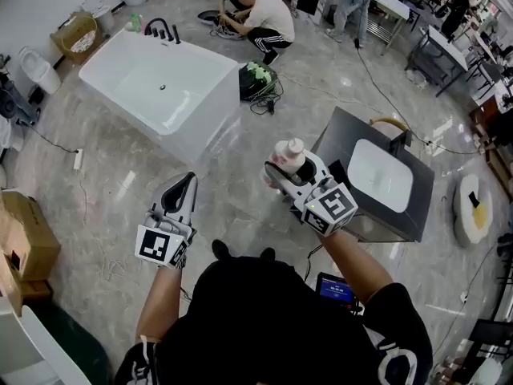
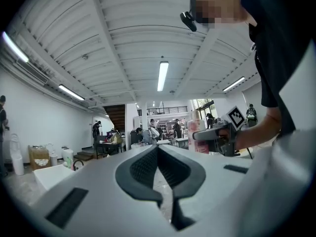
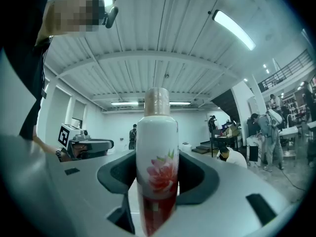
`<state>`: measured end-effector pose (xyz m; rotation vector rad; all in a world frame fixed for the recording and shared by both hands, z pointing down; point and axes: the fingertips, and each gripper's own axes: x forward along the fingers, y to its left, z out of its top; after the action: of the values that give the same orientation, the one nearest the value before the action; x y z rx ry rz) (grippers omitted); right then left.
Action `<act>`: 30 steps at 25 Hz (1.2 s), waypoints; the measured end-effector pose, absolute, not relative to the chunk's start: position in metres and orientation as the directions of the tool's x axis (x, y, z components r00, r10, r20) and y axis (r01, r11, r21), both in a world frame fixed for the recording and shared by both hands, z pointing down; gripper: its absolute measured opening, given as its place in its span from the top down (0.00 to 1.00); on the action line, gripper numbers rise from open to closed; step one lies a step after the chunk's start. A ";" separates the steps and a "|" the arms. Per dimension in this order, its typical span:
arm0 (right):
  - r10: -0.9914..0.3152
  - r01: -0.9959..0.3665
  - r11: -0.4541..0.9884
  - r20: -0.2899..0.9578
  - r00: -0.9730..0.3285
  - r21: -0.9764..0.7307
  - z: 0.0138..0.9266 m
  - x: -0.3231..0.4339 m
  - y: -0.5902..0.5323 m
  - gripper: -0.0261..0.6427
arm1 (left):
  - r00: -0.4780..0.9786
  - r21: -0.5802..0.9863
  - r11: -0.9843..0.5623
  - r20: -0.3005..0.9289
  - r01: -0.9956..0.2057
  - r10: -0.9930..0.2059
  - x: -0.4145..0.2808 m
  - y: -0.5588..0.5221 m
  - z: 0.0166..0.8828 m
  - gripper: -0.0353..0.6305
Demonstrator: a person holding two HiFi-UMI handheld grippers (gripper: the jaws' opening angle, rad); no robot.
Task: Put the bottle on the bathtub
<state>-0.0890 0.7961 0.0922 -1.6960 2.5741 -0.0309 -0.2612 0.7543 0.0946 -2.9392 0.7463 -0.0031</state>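
Left claw (image 1: pixel 186 181) level over the grey floor (image 1: pixel 112 191), tips closed together, nothing between them. Right claw (image 1: pixel 282 169) beside it and slightly further ahead, clamped on the bottle (image 3: pixel 157 172), with a pad against each side of its lower body. Bottle upright: white, pink flower print, reddish toward the base, tan cap on top. It hangs in the air above the floor, touching nothing but the claw, just off the near-left edge of a dark counter (image 1: pixel 341 139) with a white basin (image 1: pixel 381 175) set into it. Bathtub (image 1: pixel 210 123) lies further on and to the left, well apart from the bottle. It is white and freestanding, with a black faucet (image 1: pixel 160 29) at its far end. Beyond the tub a person (image 1: pixel 260 14) in a light top crouches on the floor. Further back stand tables and other people, too small to tell more.
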 end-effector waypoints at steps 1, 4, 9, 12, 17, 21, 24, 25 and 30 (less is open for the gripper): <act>-0.919 -0.918 0.395 -0.040 -0.393 -0.047 0.092 -0.087 0.797 0.62 | 0.880 -0.104 -0.874 -0.025 -0.474 -0.474 -0.258 0.755 0.095 0.94; -0.918 -0.917 0.395 -0.041 -0.393 -0.048 0.092 -0.079 0.801 0.62 | 0.881 -0.102 -0.876 -0.024 -0.472 -0.472 -0.250 0.758 0.094 0.94; -0.918 -0.917 0.396 -0.034 -0.395 -0.054 0.095 -0.062 0.805 0.62 | 0.868 -0.080 -0.865 -0.001 -0.495 -0.496 -0.242 0.758 0.097 0.94; -0.918 -0.916 0.397 -0.036 -0.396 -0.055 0.095 -0.050 0.809 0.62 | 0.853 -0.069 -0.850 -0.011 -0.522 -0.522 -0.240 0.753 0.098 0.94; -0.916 -0.915 0.400 -0.039 -0.398 -0.057 0.094 -0.027 0.822 0.62 | 0.848 -0.068 -0.845 -0.018 -0.530 -0.530 -0.217 0.753 0.106 0.94; -0.913 -0.911 0.407 -0.029 -0.406 -0.057 0.097 -0.009 0.817 0.62 | 0.852 -0.065 -0.850 -0.016 -0.523 -0.523 -0.191 0.752 0.112 0.94; -0.915 -0.912 0.403 -0.025 -0.402 -0.072 0.103 0.002 0.809 0.62 | 0.854 -0.075 -0.851 -0.019 -0.520 -0.520 -0.176 0.745 0.111 0.94; -0.916 -0.912 0.402 -0.027 -0.401 -0.074 0.103 0.004 0.805 0.62 | 0.854 -0.082 -0.851 -0.022 -0.519 -0.519 -0.173 0.739 0.110 0.94; -0.909 -0.906 0.417 -0.019 -0.417 -0.073 0.107 0.000 0.768 0.62 | 0.843 -0.091 -0.839 -0.014 -0.536 -0.537 -0.166 0.689 0.108 0.94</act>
<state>-0.0003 0.7685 0.1066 -1.6644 2.5976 -0.0794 -0.1664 0.6887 0.1082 -2.9280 0.8546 -0.0180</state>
